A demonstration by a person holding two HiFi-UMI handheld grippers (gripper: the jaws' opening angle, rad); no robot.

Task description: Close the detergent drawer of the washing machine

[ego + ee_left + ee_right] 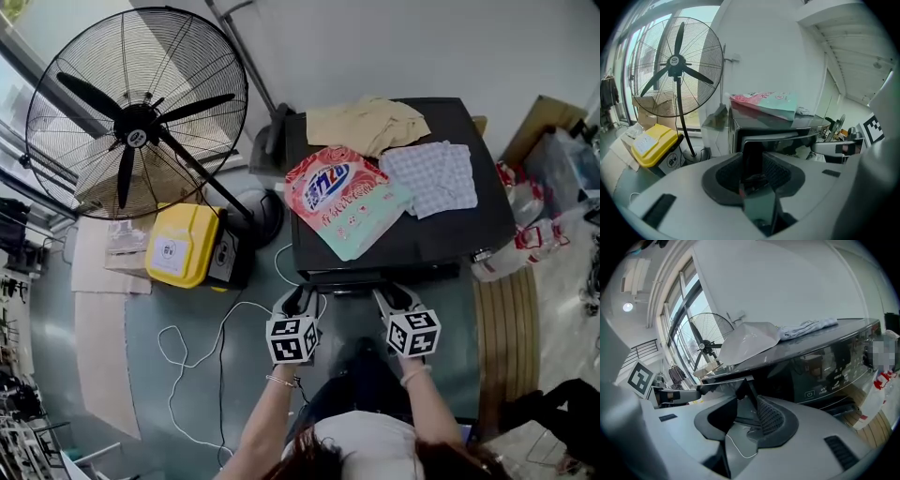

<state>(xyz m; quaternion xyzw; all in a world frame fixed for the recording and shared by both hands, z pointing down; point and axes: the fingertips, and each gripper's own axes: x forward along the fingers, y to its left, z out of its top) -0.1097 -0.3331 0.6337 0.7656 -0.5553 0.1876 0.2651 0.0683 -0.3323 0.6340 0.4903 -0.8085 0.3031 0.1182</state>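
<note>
Together, left gripper (298,300) and right gripper (397,298) straddle the glossy black drawer (361,277).

left grey two-jaw gripper (299,300): jaws apart, aimed forward | right grey two-jaw gripper (397,298): jaws apart, level beside it | left forearm (265,422), right forearm (427,412): bare, extended forward

Dark detergent drawer (778,138) slid partly out of black washing machine (441,234) front.
</note>
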